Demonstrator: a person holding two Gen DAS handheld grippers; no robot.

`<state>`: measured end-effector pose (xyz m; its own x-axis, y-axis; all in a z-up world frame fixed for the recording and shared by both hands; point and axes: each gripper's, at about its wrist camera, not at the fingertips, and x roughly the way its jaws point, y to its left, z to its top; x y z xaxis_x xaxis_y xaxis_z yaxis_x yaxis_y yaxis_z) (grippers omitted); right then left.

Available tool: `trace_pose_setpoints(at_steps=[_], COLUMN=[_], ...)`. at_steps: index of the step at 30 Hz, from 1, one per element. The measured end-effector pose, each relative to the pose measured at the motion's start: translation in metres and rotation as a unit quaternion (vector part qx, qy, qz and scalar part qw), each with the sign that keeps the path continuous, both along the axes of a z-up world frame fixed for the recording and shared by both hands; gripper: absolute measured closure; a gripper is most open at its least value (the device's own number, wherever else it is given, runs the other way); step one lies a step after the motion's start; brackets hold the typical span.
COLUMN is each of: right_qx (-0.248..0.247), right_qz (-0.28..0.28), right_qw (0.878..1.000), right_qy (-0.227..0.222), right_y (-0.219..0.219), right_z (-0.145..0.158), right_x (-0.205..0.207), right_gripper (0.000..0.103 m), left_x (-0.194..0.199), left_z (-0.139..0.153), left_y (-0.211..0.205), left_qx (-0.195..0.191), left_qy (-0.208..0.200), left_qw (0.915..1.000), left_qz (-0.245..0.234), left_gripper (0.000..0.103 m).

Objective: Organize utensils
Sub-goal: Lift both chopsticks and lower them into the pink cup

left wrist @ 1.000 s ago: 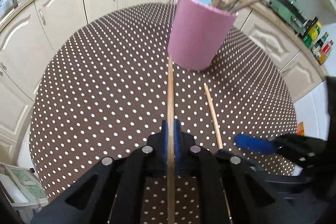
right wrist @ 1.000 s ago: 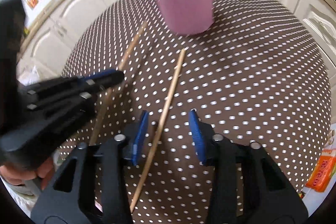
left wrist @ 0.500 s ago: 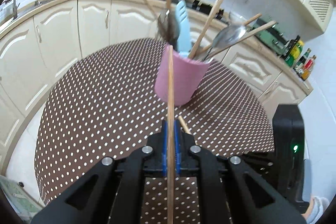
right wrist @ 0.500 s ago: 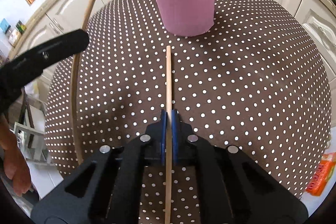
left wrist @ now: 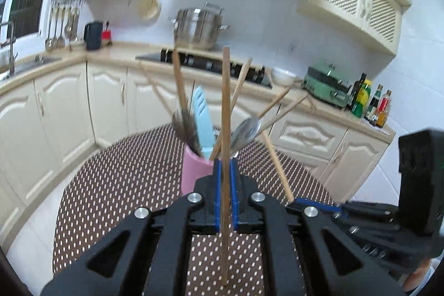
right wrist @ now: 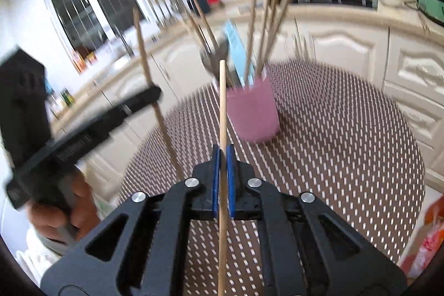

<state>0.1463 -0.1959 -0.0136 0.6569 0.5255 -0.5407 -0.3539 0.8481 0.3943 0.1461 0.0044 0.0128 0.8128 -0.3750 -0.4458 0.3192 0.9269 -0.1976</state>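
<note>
A pink utensil cup [left wrist: 194, 171] [right wrist: 254, 113] stands on the round brown dotted table [left wrist: 125, 179] [right wrist: 347, 129], holding several chopsticks, a spoon and a light blue knife. My left gripper [left wrist: 225, 165] is shut on a darker wooden chopstick [left wrist: 226, 107], held upright off the table in front of the cup. My right gripper [right wrist: 222, 151] is shut on a paler chopstick [right wrist: 222, 101], also lifted, pointing toward the cup. In the right wrist view the left gripper [right wrist: 155, 93] and its chopstick [right wrist: 144, 54] show at the left. The right gripper [left wrist: 298, 203] and its chopstick [left wrist: 277, 165] show low right in the left wrist view.
Cream kitchen cabinets and a counter ring the table. On the counter stand a steel pot [left wrist: 198, 28], a stove, a green appliance [left wrist: 327, 85] and bottles [left wrist: 371, 104]. An orange packet [right wrist: 427, 240] lies past the table's right edge. A hand [right wrist: 58, 215] grips the left tool.
The right gripper closed on the pale chopstick and lifted it off the table. The left gripper rose and tilted up with its chopstick. Both now point level toward the cup.
</note>
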Motion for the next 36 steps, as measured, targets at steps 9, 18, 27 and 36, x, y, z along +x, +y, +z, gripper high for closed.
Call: trace_pose_setpoints(at_steps=[9,18,27,36], right_qx=[0.048,0.063,0.065,0.061], right_qz=[-0.073,-0.137,-0.146,-0.146], right_qw=[0.980,0.947,0.930,0.925], right_qy=[-0.178,-0.283,-0.332,-0.346], right_y=[-0.010,-0.002,0.011,0.024], right_z=[0.047,0.049,0.044,0.043], right_x=[0.010,0.065,0.097,0.113], right_gripper=[0.098,0.098,0.097,0.097], left_x=[0.012,0.035,0.051,0.068], left_z=[0.027,0.054,0.067,0.058], left_y=[-0.010,-0.009,-0.011,-0.015], left_qx=[-0.014,-0.035,-0.042,-0.044], left_qy=[-0.064,-0.129,-0.172,-0.179], left_qw=[0.9978,0.9911,0.9840,0.9825], left_qz=[-0.010,0.003,0.021,0.030], left_gripper=[0.097,0.097,0.097,0.097])
